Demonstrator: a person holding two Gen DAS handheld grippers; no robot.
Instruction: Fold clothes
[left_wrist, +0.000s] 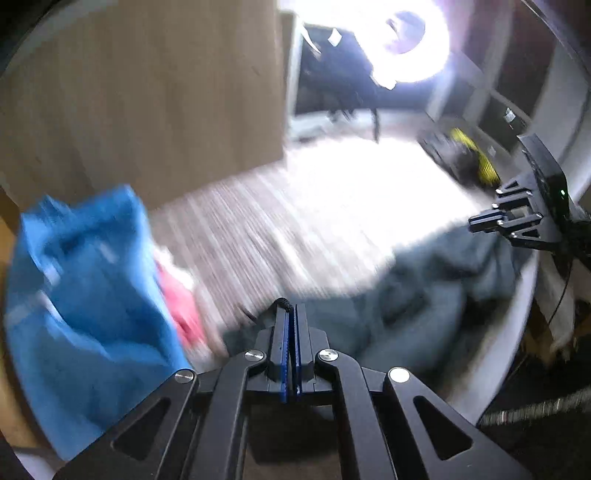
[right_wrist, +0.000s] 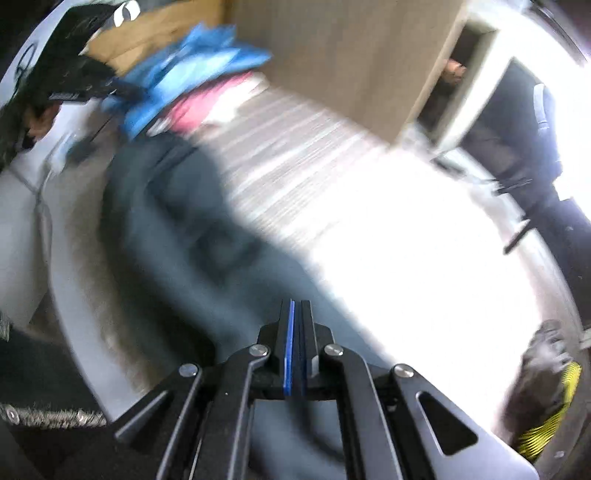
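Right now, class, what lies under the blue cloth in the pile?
A pink garment and something white poke out beneath the blue cloth. Whatever lies deeper is covered, and the blur hides details.

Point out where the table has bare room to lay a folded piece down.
The open stretch is the striped tabletop, bordered by the wooden panel behind, the grey garment on one side and the glare-washed far end. It is crowded where the blue cloth heaps over the pink cloth. Both frames are blurred, so edges are approximate.
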